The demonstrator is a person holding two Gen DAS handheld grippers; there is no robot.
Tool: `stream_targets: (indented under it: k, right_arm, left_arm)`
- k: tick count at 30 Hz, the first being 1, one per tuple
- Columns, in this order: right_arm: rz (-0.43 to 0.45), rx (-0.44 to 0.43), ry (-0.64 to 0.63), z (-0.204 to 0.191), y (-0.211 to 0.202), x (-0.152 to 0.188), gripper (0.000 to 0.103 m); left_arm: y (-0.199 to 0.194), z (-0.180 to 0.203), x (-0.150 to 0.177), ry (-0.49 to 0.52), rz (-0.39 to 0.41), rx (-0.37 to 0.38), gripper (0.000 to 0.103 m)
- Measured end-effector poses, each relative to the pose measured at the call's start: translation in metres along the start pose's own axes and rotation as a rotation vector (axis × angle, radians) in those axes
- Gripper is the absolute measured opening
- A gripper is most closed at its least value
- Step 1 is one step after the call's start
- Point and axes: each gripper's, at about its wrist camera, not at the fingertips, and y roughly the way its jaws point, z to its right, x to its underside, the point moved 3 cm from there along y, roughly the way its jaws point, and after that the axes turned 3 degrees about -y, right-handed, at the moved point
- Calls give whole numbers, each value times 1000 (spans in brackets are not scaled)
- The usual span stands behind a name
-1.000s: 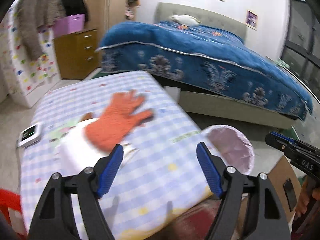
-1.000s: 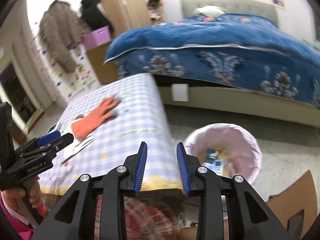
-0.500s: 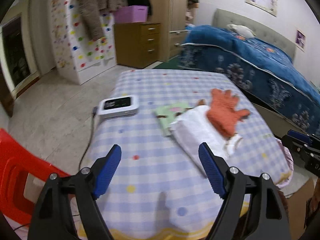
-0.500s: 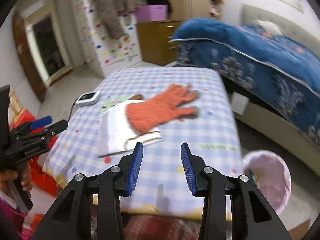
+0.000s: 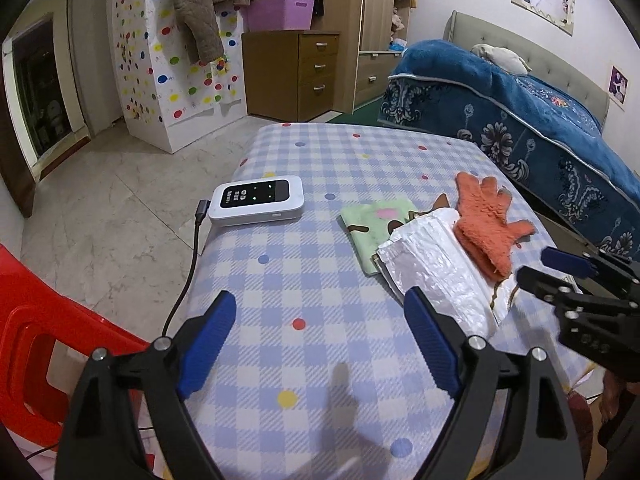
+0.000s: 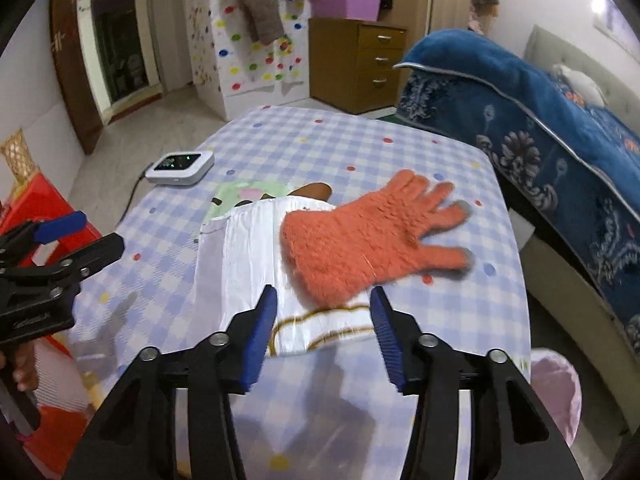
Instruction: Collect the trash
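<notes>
Both grippers have swung from the pink bin [image 6: 556,396] to the table [image 5: 340,152]; left gripper [image 5: 320,340] and right gripper [image 6: 323,330] are opening, empty, right nearing the white wrapper [image 6: 244,256] under the orange glove [image 6: 368,236].

Left wrist view: sits behind the left gripper [image 5: 320,340], looks forward and down over the near left part of the tabletop [image 5: 320,280]; close; white device [image 5: 257,200] ahead left, bed [image 5: 520,120] far right.
Right wrist view: behind the right gripper [image 6: 323,332], angled down at the tabletop's near right part; close over the orange glove [image 6: 368,240] and white bag [image 6: 248,260]; pink bin [image 6: 560,392] low right.
Shared: tabletop, glove, bag, green cloth [image 5: 372,224], device, drawers [image 5: 296,72], bed; each view catches the other gripper at its edge.
</notes>
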Motion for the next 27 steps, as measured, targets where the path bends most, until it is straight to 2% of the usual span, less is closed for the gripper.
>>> stream_targets:
  k: [10, 11, 12, 14, 15, 17, 23, 25, 27]
  right_arm:
    - [-56, 79, -118, -11, 52, -19, 50]
    - [-59, 85, -127, -11, 53, -19, 46]
    - [-59, 79, -127, -10, 54, -19, 34]
    - [-55, 69, -107, -5, 50, -19, 24]
    - [-44, 53, -88, -2, 45, -20, 14]
    - [0, 58, -40, 10, 28, -24, 13]
    - [182, 119, 109, 60, -58, -32, 12]
    - [211, 123, 145, 72, -82, -29, 12]
    - [235, 133, 165, 81, -104, -23, 12]
  left_arm:
    - [15, -8, 3, -28, -41, -12, 84]
    - [14, -7, 4, -28, -41, -6, 84]
    - [13, -5, 5, -26, -42, 1, 84]
    - [11, -1, 5, -16, -40, 7, 84]
    - [10, 0, 6, -10, -39, 9, 84]
    - [8, 7, 7, 7, -38, 16, 84]
    - [2, 32, 13, 40, -45, 59, 84]
    - [2, 42, 16, 57, -45, 59, 83]
    - [5, 49, 19, 71, -53, 64, 77]
